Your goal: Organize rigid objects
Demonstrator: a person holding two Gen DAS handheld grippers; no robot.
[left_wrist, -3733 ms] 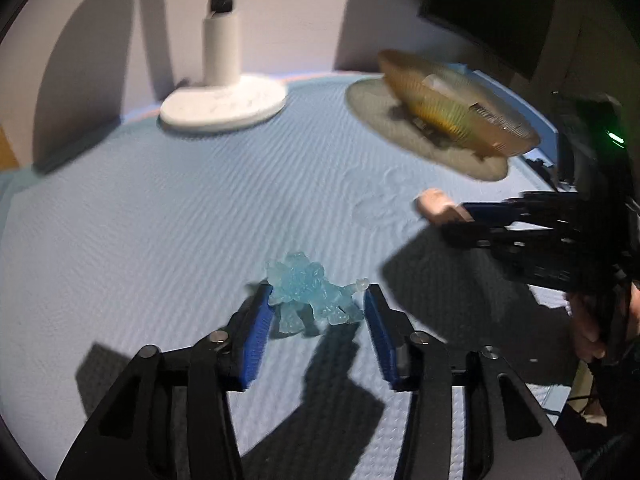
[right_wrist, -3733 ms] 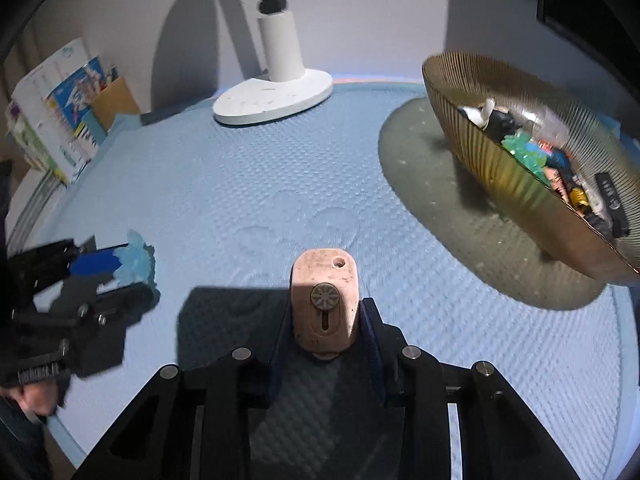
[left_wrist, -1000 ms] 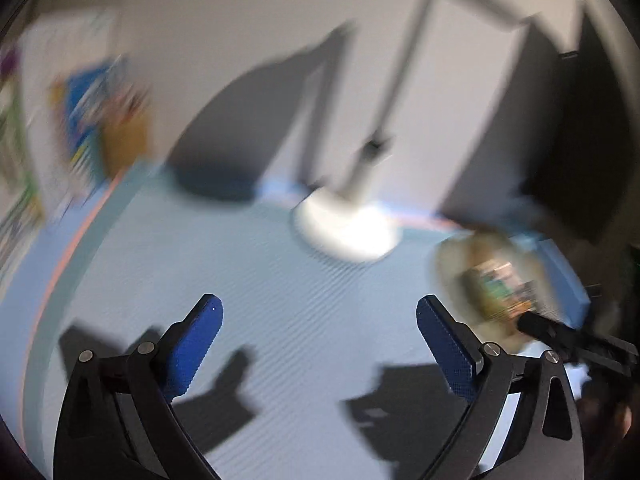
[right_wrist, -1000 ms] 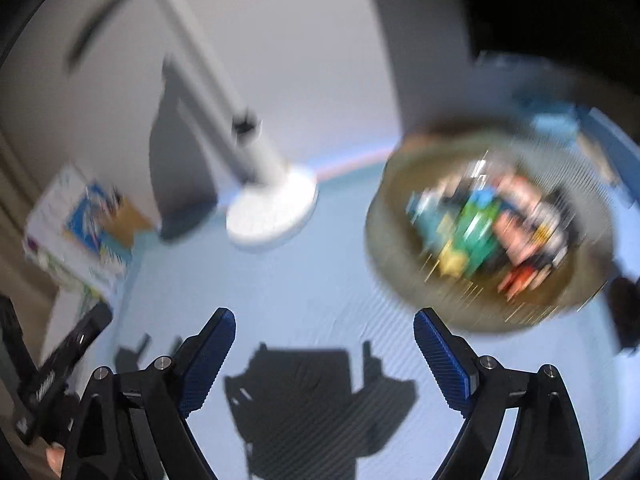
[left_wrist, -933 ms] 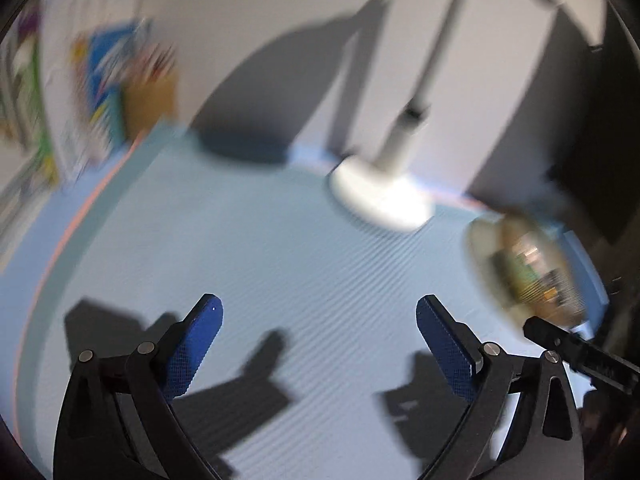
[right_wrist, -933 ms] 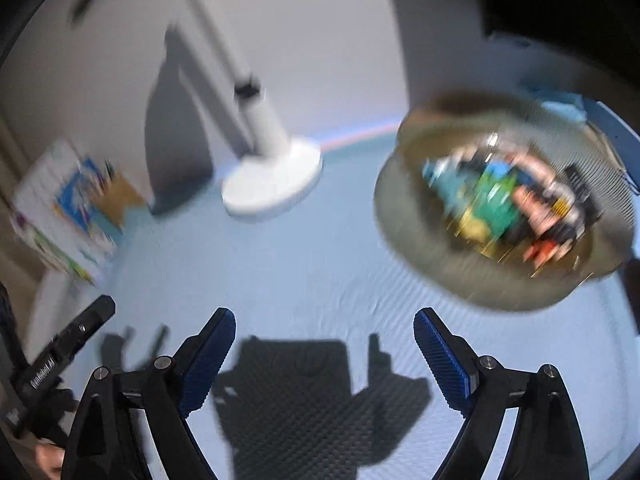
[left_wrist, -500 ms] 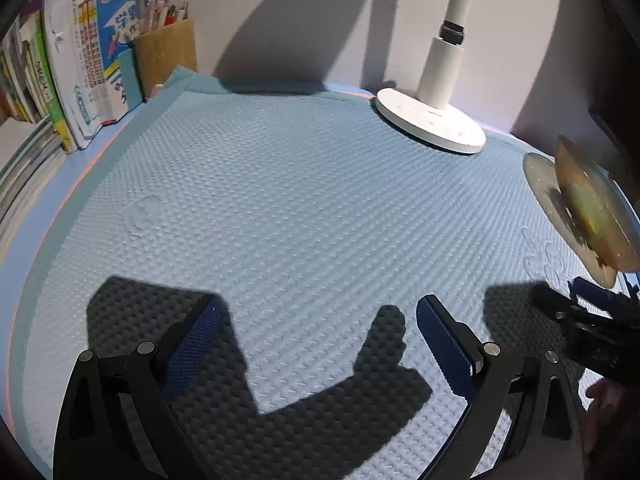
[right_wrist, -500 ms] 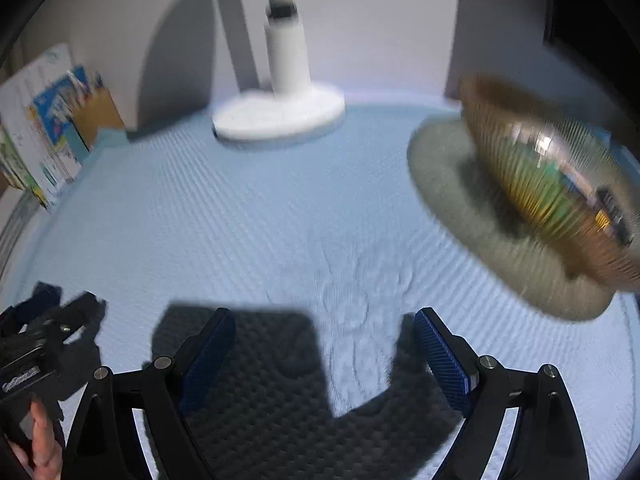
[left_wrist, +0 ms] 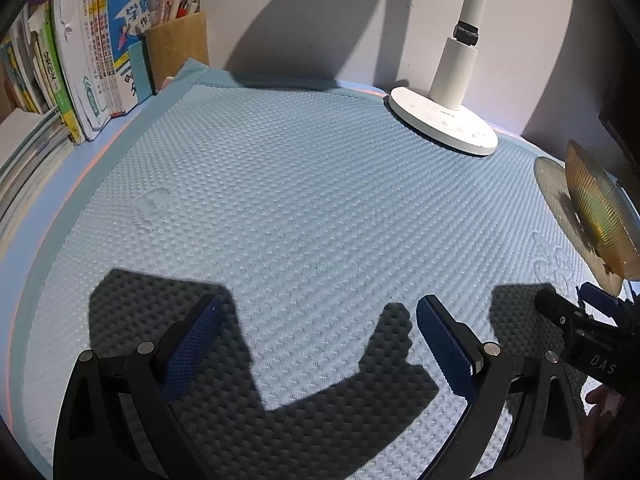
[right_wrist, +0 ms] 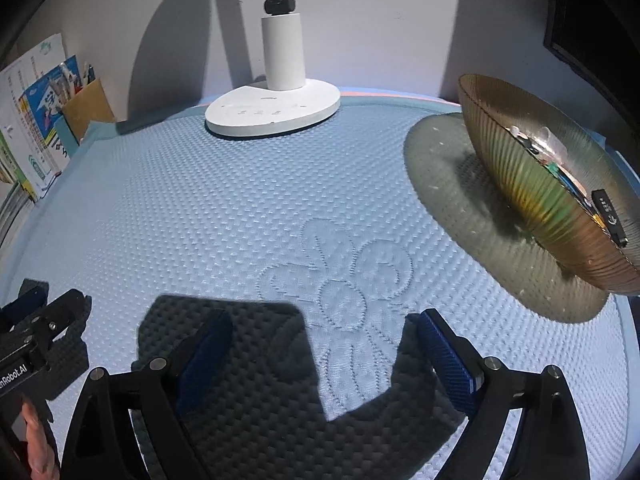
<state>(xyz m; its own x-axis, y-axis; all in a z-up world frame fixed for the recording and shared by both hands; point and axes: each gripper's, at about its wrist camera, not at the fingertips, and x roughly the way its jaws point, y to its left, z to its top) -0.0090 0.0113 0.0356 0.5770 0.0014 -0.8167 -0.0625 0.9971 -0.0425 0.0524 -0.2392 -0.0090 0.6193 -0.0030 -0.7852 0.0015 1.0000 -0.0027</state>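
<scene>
Above the mat (left_wrist: 304,184), both tongs (left_wrist: 316,336) (right_wrist: 324,344) now gape, toys gone.

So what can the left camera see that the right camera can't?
Only the left wrist view shows the long row of books clearly and the right gripper at its edge. Only the right wrist view looks into the amber bowl, where small things lie, and shows the flower stitched in the mat and the left gripper. Both show the blue mat, the white lamp base, the pen holder, and open, empty jaws.
</scene>
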